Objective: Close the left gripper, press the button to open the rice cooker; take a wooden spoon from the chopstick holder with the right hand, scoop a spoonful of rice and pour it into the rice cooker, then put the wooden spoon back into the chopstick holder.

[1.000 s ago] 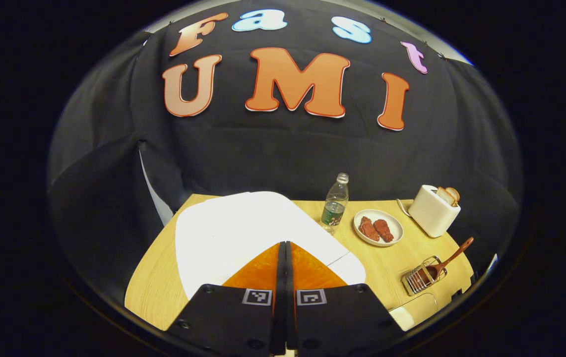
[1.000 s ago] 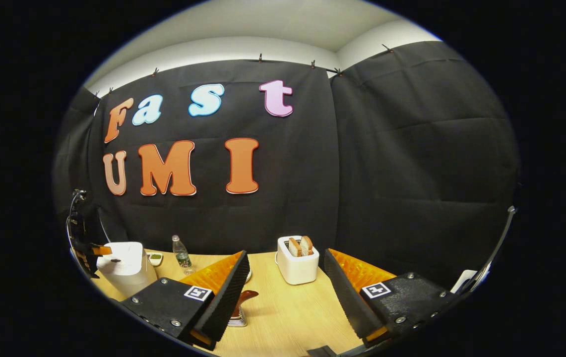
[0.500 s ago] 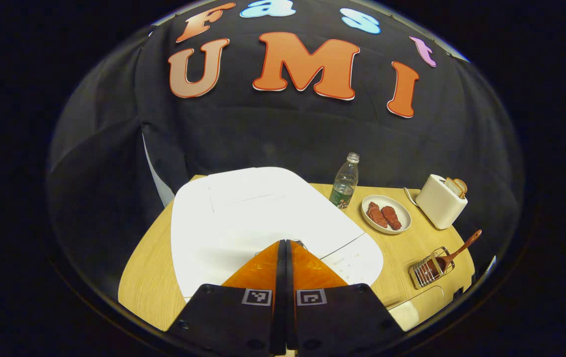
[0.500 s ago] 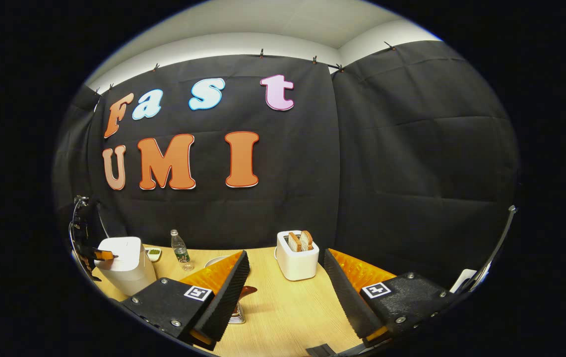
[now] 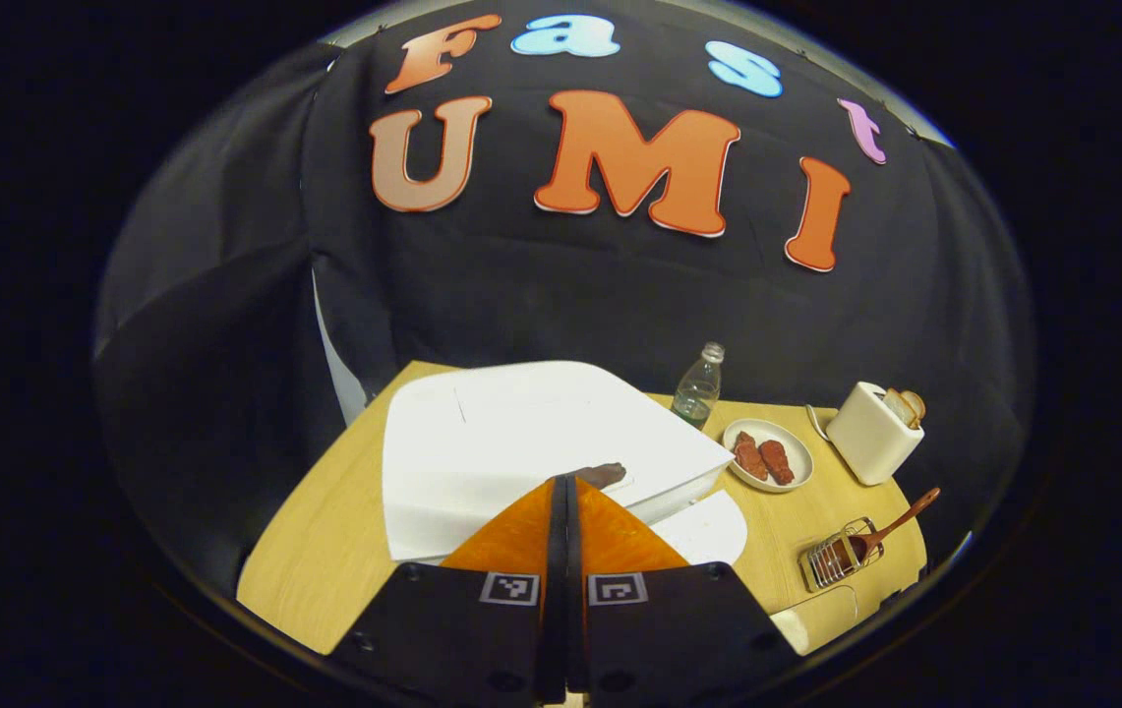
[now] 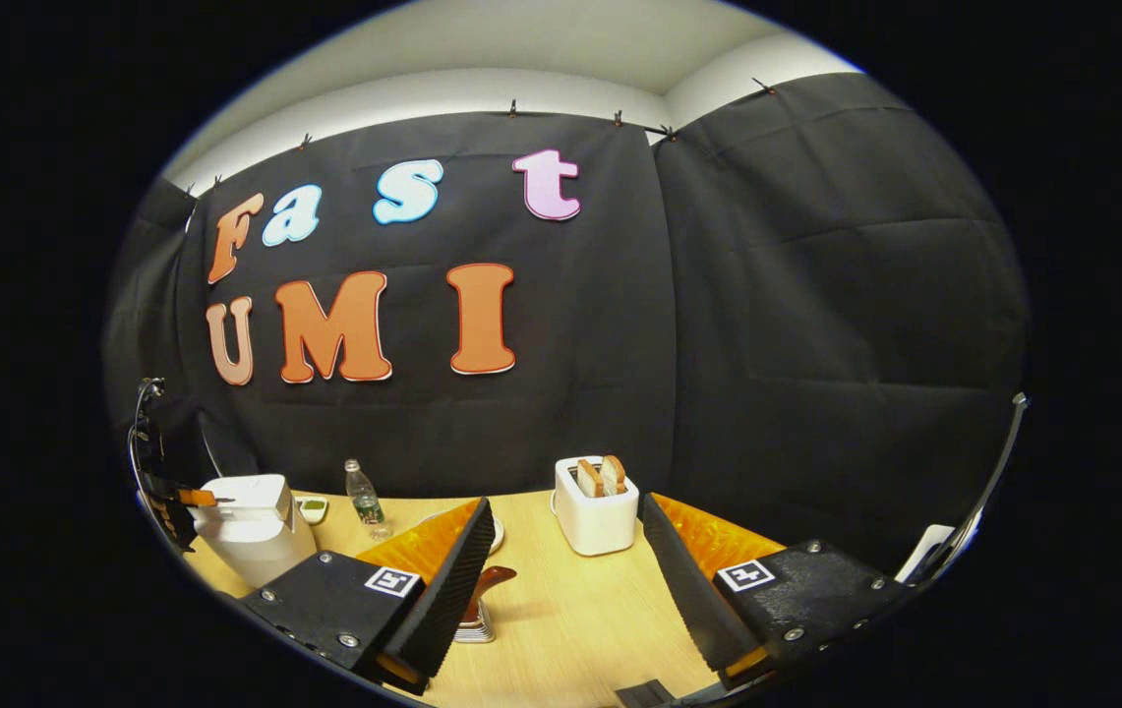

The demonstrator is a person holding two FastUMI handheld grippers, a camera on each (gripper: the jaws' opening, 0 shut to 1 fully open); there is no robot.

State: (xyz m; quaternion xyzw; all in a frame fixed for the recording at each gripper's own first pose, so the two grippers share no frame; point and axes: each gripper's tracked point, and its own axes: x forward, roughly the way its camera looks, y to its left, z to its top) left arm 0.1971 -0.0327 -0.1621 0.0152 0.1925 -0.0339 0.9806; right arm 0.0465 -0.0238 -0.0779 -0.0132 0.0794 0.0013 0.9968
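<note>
The white rice cooker (image 5: 521, 433) stands right in front of my left gripper (image 5: 565, 480), which is shut with nothing between its fingers. Its tips hover just at the lid's front edge beside a dark button (image 5: 604, 474). The lid sits raised a little above the front panel (image 5: 708, 526). In the right gripper view the rice cooker (image 6: 251, 526) is far left with the left gripper (image 6: 199, 499) at its top. The wooden spoon (image 5: 890, 521) leans in the wire chopstick holder (image 5: 828, 560). My right gripper (image 6: 565, 506) is open above the table, with the wooden spoon (image 6: 488, 583) by its left finger.
On the wooden table (image 5: 324, 551) stand a water bottle (image 5: 699, 388), a plate of red meat (image 5: 767, 454) and a white toaster (image 6: 596, 511) holding bread. A small green dish (image 6: 310, 508) sits behind the cooker. A white container (image 5: 816, 621) lies at the table's near right edge.
The cooker's lid has sprung up at the front. My left gripper has drawn back a little from the lid, still shut. The right gripper has barely moved.
</note>
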